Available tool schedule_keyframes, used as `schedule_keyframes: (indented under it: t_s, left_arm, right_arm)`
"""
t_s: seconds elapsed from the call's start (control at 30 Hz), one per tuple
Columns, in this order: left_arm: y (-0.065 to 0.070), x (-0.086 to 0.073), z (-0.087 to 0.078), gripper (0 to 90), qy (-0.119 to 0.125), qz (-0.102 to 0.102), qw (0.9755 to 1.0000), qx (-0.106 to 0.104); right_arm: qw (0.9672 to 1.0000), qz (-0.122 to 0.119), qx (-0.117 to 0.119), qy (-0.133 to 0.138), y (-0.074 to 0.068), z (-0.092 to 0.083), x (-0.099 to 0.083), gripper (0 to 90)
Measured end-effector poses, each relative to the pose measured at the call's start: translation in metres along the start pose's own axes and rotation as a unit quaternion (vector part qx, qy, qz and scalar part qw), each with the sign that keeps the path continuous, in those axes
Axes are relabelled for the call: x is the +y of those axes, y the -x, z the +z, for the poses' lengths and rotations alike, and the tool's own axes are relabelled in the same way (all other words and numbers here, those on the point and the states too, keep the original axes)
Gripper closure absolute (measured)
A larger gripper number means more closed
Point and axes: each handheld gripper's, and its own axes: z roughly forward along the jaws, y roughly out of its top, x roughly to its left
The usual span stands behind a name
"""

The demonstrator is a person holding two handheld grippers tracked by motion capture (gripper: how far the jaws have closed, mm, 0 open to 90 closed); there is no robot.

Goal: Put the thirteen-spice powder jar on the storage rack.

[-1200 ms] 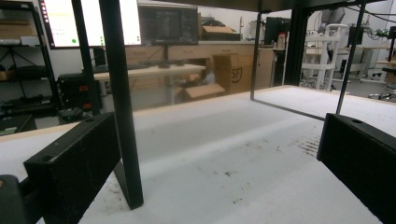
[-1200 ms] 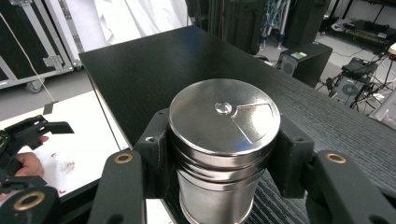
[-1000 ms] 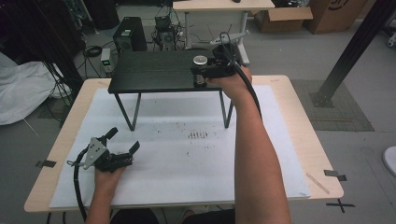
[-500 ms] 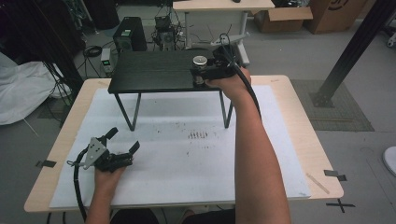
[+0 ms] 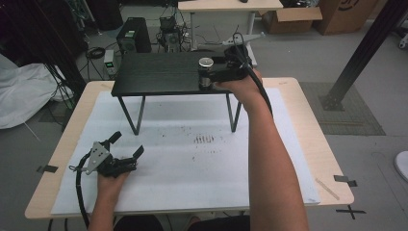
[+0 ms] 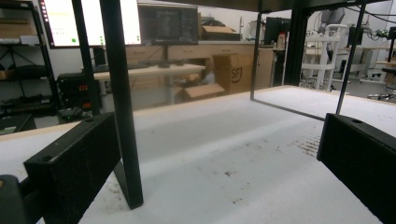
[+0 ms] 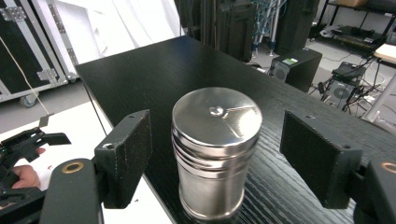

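Left gripper [image 5: 129, 155]: at the near left of the white-covered table [image 5: 298, 163], held low in the left hand [image 5: 111, 179], jaws spread wide with nothing between them; in the left gripper view, bare white sheet between the two black pads [image 6: 74, 158], a thin black leg [image 6: 122, 107] of the black stand [image 5: 159, 72] just ahead. Idle, well apart from the work. Black stand: dark wood-grain top on thin metal legs, set at the far side of the table. Metal canister [image 5: 206, 72]: standing upright on the stand's top, near its front right corner; cylindrical, long axis vertical, flat lid facing up, base down on the wood grain; ribbed band below the lid, small mark at the lid's centre [image 7: 215, 111]. No lean visible in the right gripper view. Right gripper [image 5: 210, 75]: level at the stand's top, reaching in from the right, jaws just opening, now standing apart on either side of the canister with clear gaps between each pad [image 7: 125, 154] and the steel wall; no contact seen. Progress, as judged: canister placed on the stand and released, resting on its own weight; placement apparently complete. Remaining, as judged: backing the right gripper away along the stand's top without brushing the canister, which sits near the edge and could tip off.
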Motion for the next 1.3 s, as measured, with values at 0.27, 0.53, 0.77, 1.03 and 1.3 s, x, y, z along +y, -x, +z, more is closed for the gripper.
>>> schedule_keyframes:
  t_s: [0.27,0.53,0.77,1.03,1.3]
  left_arm:
    - [0.000,0.000,0.000,0.2,0.001,-0.001,1.0000,0.001]
    - [0.000,0.000,0.000,0.2,0.001,-0.001,1.0000,0.001]
    - [0.000,0.000,0.000,0.2,0.001,0.000,1.0000,0.001]
    - [0.000,0.000,0.000,0.2,0.001,-0.001,1.0000,0.001]
    - [0.000,0.000,0.000,0.2,0.001,0.000,1.0000,0.000]
  right_arm:
    - [0.9997,0.000,-0.001,0.026,0.000,-0.019,0.003,19.1]
    - [0.9988,-0.006,0.018,0.046,-0.008,-0.033,0.002,13.8]
    - [0.9971,-0.015,0.024,0.070,-0.015,-0.043,-0.004,7.8]
    - [0.9948,-0.016,0.005,0.101,-0.019,-0.052,-0.014,0.9]
    - [0.9887,-0.010,0.005,0.149,-0.025,-0.065,-0.029,0.0]
